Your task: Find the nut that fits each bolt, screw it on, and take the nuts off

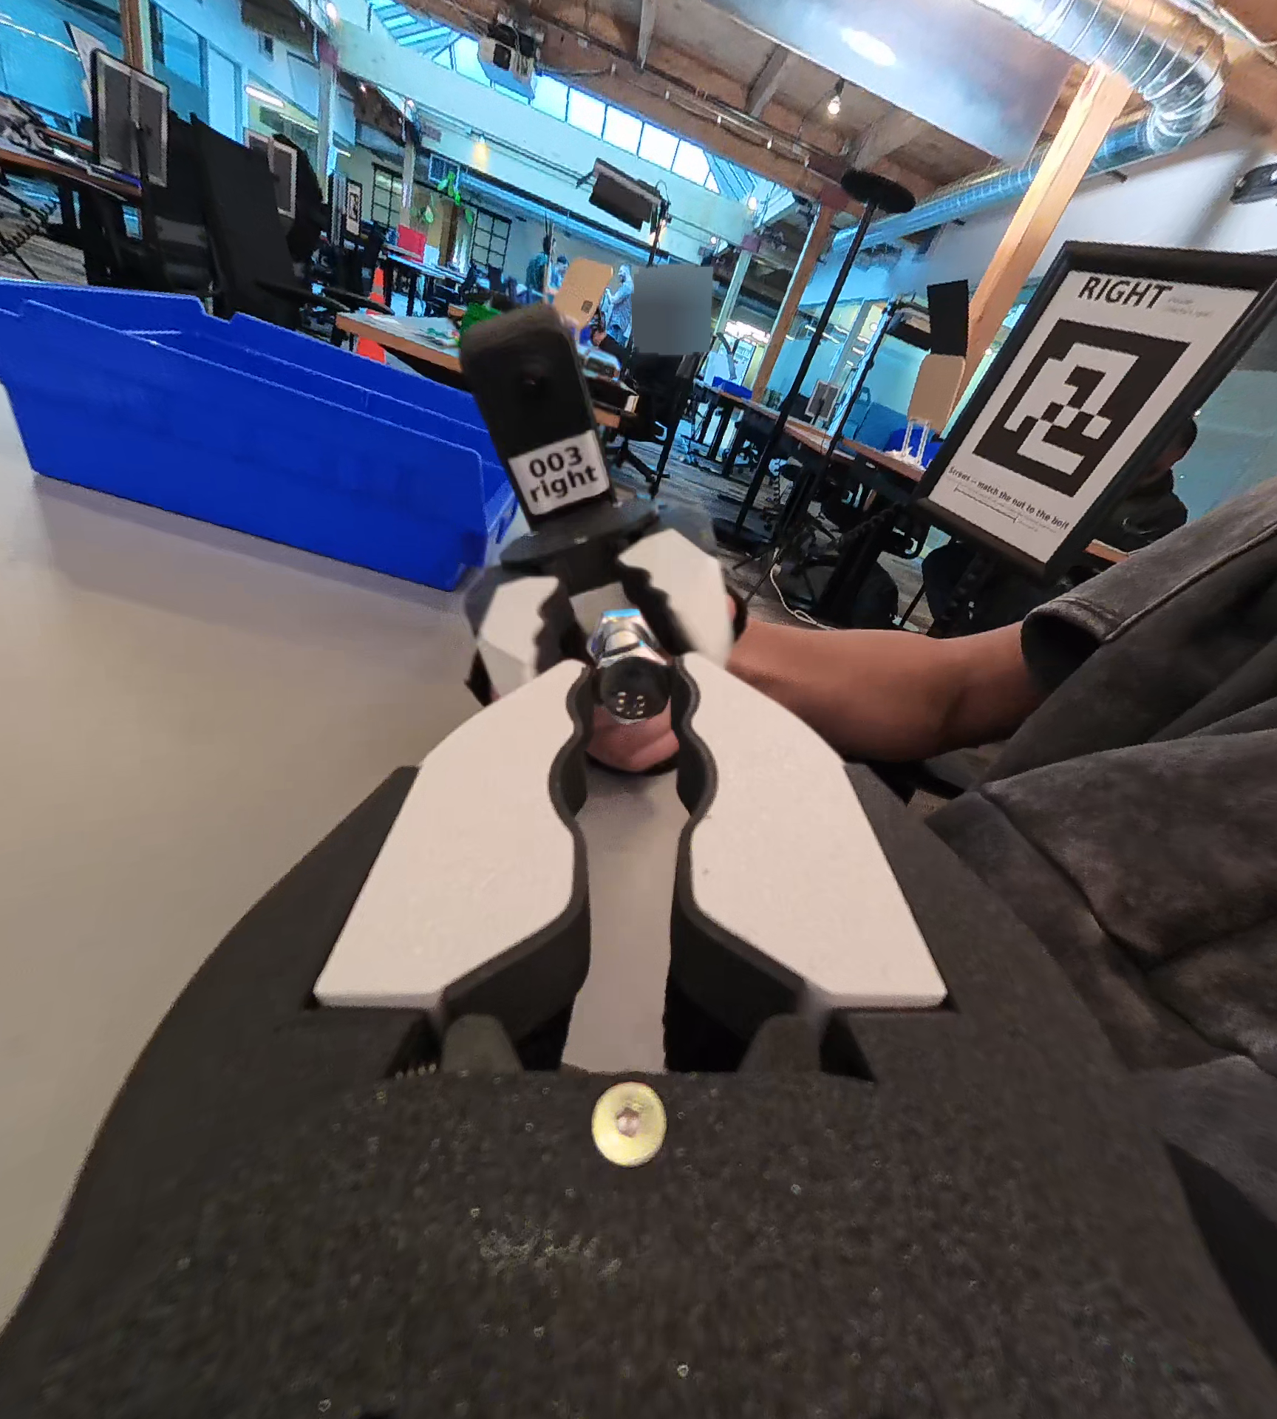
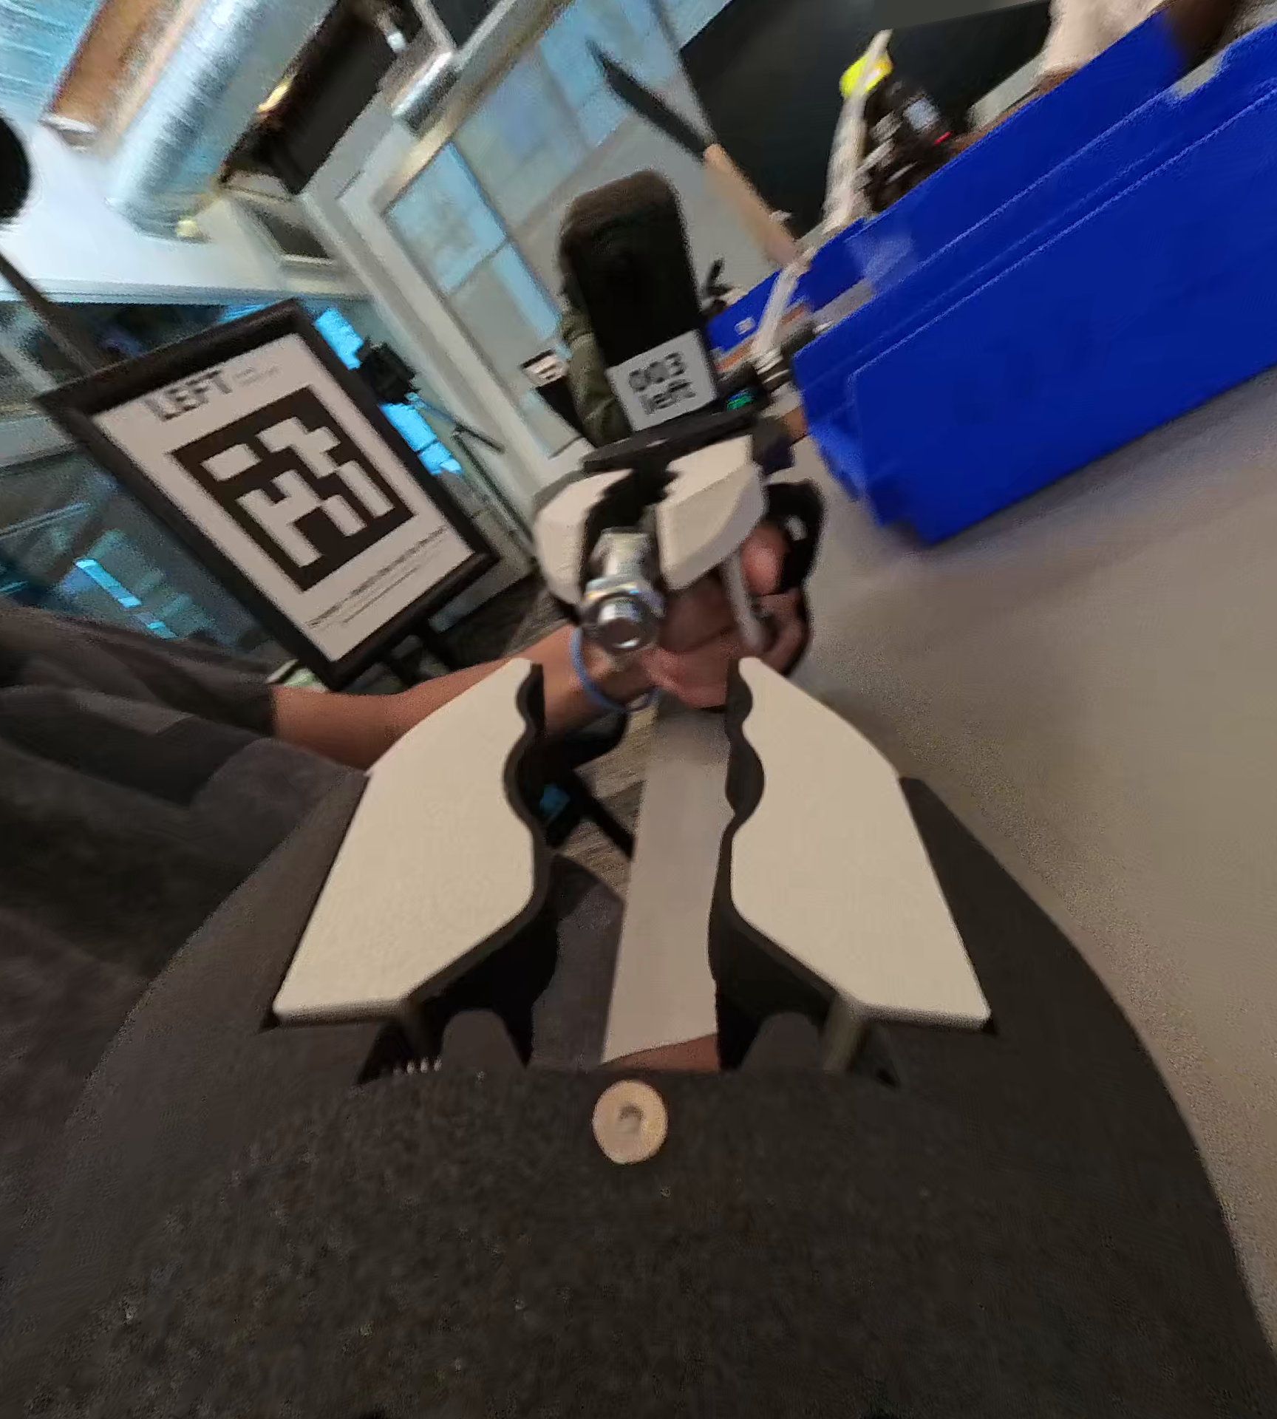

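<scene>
My left gripper [image 1: 631,683] is shut on the head end of a shiny steel bolt [image 1: 629,666] and holds it above the grey table. In the right wrist view the bolt [image 2: 620,614] sticks out of the left gripper [image 2: 639,530] toward me, with a hex nut [image 2: 615,593] on its shaft. My right gripper [image 2: 639,672] is open and empty, its tips just short of the bolt's free end. In the left wrist view the right gripper [image 1: 605,614] faces mine, its jaws apart around the far end of the bolt.
A blue plastic bin [image 1: 236,430] stands on the grey table [image 1: 121,729] and also shows in the right wrist view [image 2: 1081,307]. Framed marker signs [image 1: 1081,399] [image 2: 274,491] stand off the table's sides. A person's forearms [image 1: 873,691] and dark sleeves lie close by. My left and right fingertips are right by each other.
</scene>
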Action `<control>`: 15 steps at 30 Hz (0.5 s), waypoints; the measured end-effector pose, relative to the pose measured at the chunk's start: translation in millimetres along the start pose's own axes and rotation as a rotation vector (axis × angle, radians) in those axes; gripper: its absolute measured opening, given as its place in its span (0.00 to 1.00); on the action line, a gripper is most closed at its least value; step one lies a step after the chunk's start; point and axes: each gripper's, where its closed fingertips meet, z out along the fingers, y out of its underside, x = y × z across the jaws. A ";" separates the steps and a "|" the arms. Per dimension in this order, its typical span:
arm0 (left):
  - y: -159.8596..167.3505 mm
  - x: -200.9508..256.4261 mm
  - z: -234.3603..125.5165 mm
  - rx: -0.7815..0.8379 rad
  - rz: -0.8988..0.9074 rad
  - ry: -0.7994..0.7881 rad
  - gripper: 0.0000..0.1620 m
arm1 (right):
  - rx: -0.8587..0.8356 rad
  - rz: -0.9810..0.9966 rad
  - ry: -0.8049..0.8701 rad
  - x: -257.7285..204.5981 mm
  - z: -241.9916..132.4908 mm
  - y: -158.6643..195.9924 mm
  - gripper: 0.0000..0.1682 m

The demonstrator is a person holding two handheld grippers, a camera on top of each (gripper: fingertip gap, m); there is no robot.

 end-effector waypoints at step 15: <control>8.6 -8.1 -3.6 -0.036 -0.004 -0.031 0.11 | 0.144 -0.043 -0.039 -13.6 2.4 -26.5 0.27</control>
